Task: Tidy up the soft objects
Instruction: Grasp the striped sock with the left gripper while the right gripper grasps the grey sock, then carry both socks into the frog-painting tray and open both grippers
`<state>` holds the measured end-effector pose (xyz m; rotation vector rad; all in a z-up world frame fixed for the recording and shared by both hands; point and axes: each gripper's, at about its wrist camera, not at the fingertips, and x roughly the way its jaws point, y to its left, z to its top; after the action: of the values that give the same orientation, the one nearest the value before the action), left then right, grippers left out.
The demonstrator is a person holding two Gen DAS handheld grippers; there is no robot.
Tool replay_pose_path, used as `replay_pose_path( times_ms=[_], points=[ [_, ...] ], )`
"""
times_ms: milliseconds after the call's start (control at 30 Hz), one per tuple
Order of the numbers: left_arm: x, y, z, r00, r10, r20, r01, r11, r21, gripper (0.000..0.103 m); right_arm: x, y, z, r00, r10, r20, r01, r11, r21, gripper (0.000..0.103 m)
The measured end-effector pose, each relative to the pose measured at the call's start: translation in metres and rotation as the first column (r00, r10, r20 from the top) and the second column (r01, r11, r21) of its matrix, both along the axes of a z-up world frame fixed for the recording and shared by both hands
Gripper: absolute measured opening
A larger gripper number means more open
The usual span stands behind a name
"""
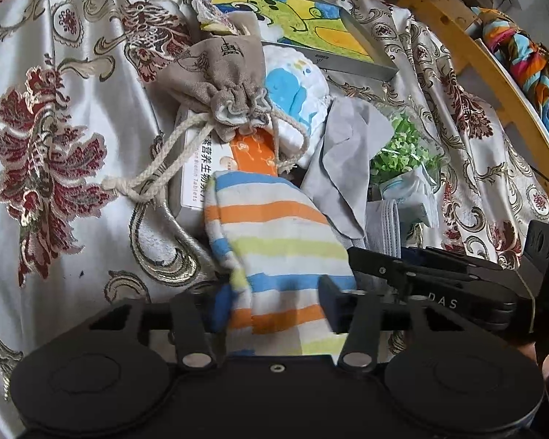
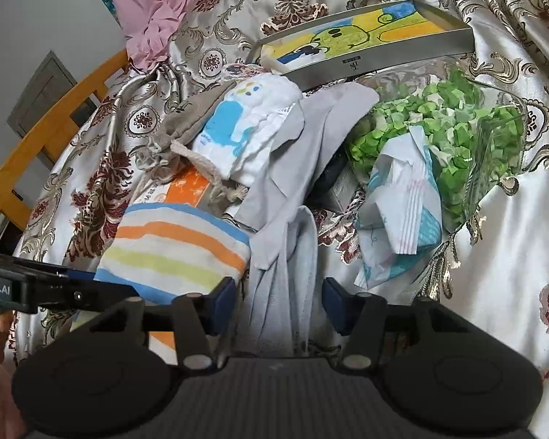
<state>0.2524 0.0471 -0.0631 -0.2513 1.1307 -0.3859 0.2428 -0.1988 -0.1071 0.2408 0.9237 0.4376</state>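
A striped cloth [image 1: 274,241] with orange, blue and yellow bands lies on the patterned bedspread, and it also shows in the right wrist view [image 2: 172,245]. My left gripper [image 1: 274,309] has its fingers on either side of the cloth's near end, touching it. A grey cloth [image 2: 292,190] runs down between the fingers of my right gripper [image 2: 279,303], which stands open around it. The grey cloth also shows in the left wrist view [image 1: 340,168]. A beige drawstring pouch [image 1: 219,73] and a white cloth with a blue print [image 1: 296,98] lie behind.
A framed drawing [image 1: 303,22] lies at the back. A bag of green bits [image 2: 439,135], a crumpled white and blue wrapper [image 2: 399,212] and an orange and white box [image 1: 216,168] sit in the pile. A wooden rail [image 1: 486,69] borders the bed. Pink fabric [image 2: 157,7] lies far left.
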Motion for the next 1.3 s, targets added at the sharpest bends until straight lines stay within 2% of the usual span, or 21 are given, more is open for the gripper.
replay_pose_path(
  times_ms=[33,67,133,200,233,267,300,433,600,767,933,1133,1167,1300],
  points=[
    [-0.001,0.0,0.0,1.0,-0.003,0.001,0.003,1.0,-0.005,0.033,0.0,0.001,-0.001,1.0,0.003,0.0,-0.003,1.0,-0.004,0.04],
    [-0.001,0.001,0.001,1.0,-0.007,-0.002,0.007,1.0,-0.02,0.028,-0.001,0.001,-0.001,1.0,-0.001,0.002,0.001,1.0,-0.005,0.038],
    [-0.004,0.0,0.003,1.0,-0.023,0.006,0.023,0.999,-0.039,0.028,-0.002,0.001,0.0,1.0,-0.003,0.011,0.003,1.0,-0.009,0.033],
    [-0.007,-0.004,0.005,0.998,-0.048,0.028,0.048,0.999,-0.025,0.028,-0.004,0.002,0.002,1.0,0.001,0.027,-0.001,1.0,-0.012,0.029],
    [-0.008,-0.006,0.004,0.998,-0.058,0.031,0.058,0.998,-0.018,0.025,-0.005,0.002,0.003,0.999,0.001,0.034,-0.001,1.0,-0.014,0.025],
    [-0.008,-0.006,0.004,0.997,-0.066,0.028,0.067,0.998,-0.019,0.017,-0.006,0.002,0.003,0.999,-0.001,0.041,0.002,1.0,-0.016,0.023],
    [-0.008,-0.007,0.002,0.997,-0.076,0.023,0.076,0.997,-0.019,0.013,-0.006,0.002,0.004,0.999,-0.004,0.048,0.005,1.0,-0.018,0.02],
    [-0.012,-0.011,0.003,0.994,-0.098,0.047,0.097,0.995,0.02,0.011,-0.007,0.0,0.006,0.998,-0.013,0.058,0.014,1.0,-0.024,0.009],
    [-0.019,-0.01,0.019,0.985,-0.095,0.144,0.091,0.995,0.032,0.01,-0.012,0.001,0.009,0.997,0.002,0.072,0.001,0.999,-0.041,0.007],
    [-0.027,-0.005,0.036,0.97,-0.05,0.237,0.053,0.999,-0.008,0.009,-0.022,-0.001,0.021,0.992,0.001,0.126,0.001,1.0,-0.014,0.006],
    [-0.039,-0.003,0.056,0.929,-0.039,0.368,0.063,0.997,-0.052,0.009,-0.034,-0.006,0.036,0.981,-0.003,0.195,0.0,1.0,0.018,0.006],
    [-0.059,-0.008,0.08,0.837,-0.054,0.544,0.093,0.995,-0.046,0.009,-0.045,-0.012,0.051,0.957,-0.027,0.289,0.009,0.998,0.063,0.006],
    [-0.06,-0.008,0.083,0.829,-0.049,0.557,0.098,0.993,-0.059,0.009,-0.047,-0.013,0.054,0.951,-0.033,0.307,0.012,0.997,0.071,0.006],
    [-0.05,-0.007,0.093,0.832,0.014,0.555,0.091,0.983,-0.162,0.009,-0.053,-0.017,0.065,0.925,-0.057,0.374,0.029,0.996,0.08,0.006]
  ],
)
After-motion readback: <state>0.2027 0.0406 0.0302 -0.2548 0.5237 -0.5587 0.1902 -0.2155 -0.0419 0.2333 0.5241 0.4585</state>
